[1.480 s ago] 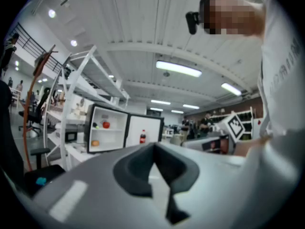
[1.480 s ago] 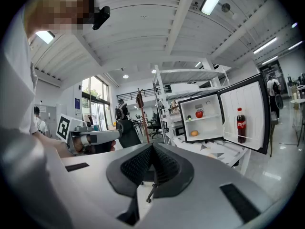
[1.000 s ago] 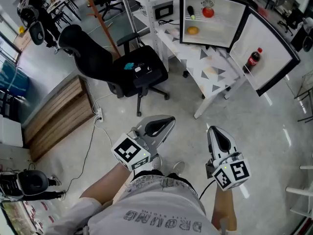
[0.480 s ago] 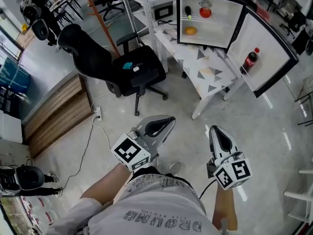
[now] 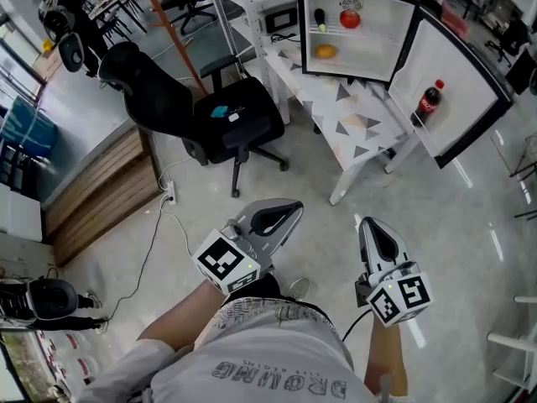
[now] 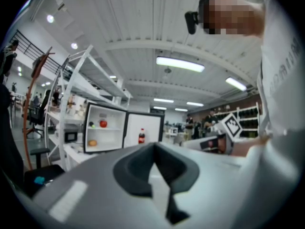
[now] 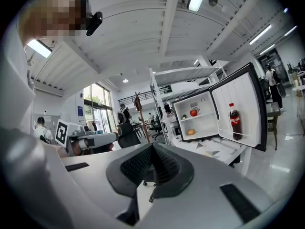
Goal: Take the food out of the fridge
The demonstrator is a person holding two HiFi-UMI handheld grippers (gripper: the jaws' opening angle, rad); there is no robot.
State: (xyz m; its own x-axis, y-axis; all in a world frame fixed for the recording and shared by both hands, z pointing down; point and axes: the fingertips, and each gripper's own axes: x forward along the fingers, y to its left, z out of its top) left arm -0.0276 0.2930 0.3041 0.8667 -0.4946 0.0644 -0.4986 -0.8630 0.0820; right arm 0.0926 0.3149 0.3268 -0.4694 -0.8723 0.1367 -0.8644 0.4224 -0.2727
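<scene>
The small black fridge [image 5: 359, 32] stands open on a white table at the top of the head view. Inside are a red round fruit [image 5: 350, 18], an orange one [image 5: 325, 51] and a dark green item [image 5: 319, 17]. A cola bottle [image 5: 429, 102] stands in the door shelf. My left gripper [image 5: 289, 209] and right gripper [image 5: 363, 223] are held side by side over the floor, far short of the fridge. Both point toward it, shut and empty. The fridge [image 6: 106, 128] also shows ahead in the left gripper view, and the red fruit [image 7: 193, 112] and cola bottle [image 7: 233, 120] in the right gripper view.
A black office chair [image 5: 226, 120] stands left of the white table [image 5: 352, 120] with grey triangles. A wooden platform [image 5: 96, 196] lies at the left, and a cable [image 5: 164, 233] trails across the floor. White shelving [image 5: 243, 7] stands behind the table. People sit at far desks.
The fridge has slid slightly left and up in the head view as I move across the floor. Both grippers keep the same pose and stay shut.
</scene>
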